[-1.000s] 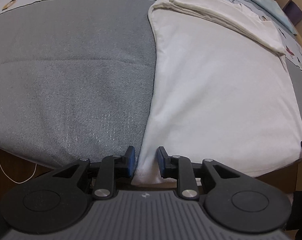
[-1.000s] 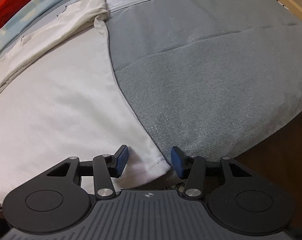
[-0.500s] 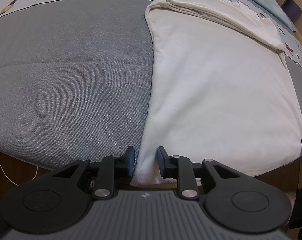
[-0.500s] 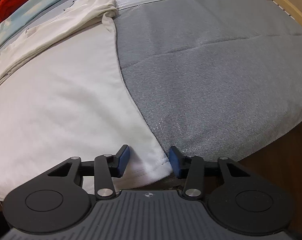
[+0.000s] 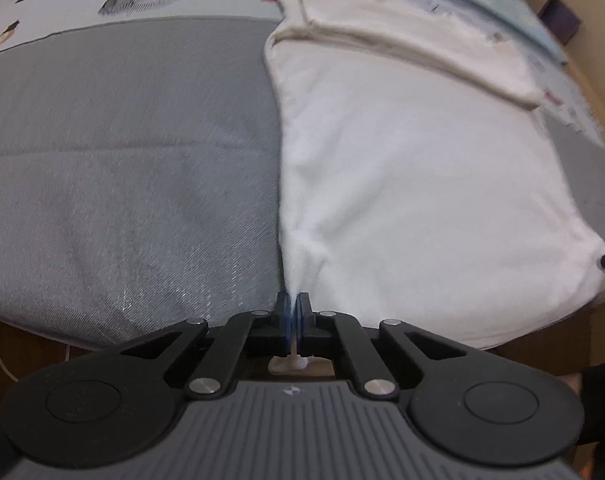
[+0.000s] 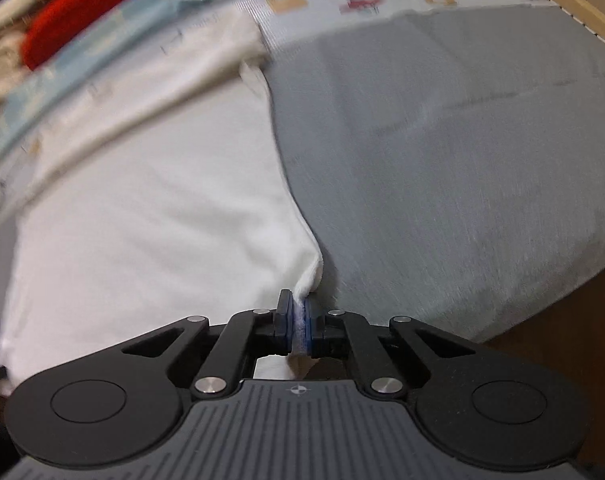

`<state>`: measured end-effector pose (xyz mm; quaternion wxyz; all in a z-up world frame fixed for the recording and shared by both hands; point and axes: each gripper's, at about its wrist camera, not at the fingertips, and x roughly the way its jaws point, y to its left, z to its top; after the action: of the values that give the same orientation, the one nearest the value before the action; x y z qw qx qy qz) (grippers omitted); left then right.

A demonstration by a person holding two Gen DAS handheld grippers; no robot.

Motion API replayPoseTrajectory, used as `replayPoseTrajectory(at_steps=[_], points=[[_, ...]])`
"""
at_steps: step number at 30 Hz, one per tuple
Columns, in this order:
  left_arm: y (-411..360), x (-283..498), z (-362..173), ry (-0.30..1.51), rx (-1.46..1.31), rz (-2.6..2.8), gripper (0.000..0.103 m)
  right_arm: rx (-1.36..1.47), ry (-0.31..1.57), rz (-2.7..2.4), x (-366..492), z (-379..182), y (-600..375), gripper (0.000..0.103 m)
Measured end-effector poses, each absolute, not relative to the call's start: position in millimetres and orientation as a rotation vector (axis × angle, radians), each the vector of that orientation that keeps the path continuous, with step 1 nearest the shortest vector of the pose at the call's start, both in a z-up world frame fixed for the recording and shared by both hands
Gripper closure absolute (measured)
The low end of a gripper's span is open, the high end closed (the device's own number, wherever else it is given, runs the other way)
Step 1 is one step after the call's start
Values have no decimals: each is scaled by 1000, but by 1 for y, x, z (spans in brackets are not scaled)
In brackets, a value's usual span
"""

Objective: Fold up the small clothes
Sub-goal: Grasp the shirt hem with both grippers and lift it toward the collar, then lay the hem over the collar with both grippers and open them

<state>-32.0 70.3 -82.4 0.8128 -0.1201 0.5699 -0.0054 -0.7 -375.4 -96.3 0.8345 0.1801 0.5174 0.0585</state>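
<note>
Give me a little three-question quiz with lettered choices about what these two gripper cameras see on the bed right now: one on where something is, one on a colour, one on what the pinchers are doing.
1. Where does the left gripper grip the white garment?
A. its near corner, beside the grey cover
B. its far folded end
C. its middle

2. What colour is the bundle at the far left in the right camera?
A. green
B. red
C. black

3. What state is the right gripper in?
A. wide open above the cloth
B. shut on nothing
C. shut on a corner of the garment

Answers: 1 A, cloth bunches into the pads at the near edge next to the grey cover. 2 B, it is plainly red. 3 C, white fabric is squeezed between its blue pads.
</note>
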Motion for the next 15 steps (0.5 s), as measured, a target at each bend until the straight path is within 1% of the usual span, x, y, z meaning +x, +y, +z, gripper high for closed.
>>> replayPoseTrajectory(at_steps=[6, 11, 15], points=[[74, -47, -19, 1096, -258, -132, 102, 485, 955, 200, -20, -33, -398, 99], [90, -89, 42, 999, -247, -236, 103, 530, 884, 280, -55, 15, -420, 99], [108, -130, 81, 952, -245, -301, 103, 544, 866, 341, -92, 48, -437, 99]])
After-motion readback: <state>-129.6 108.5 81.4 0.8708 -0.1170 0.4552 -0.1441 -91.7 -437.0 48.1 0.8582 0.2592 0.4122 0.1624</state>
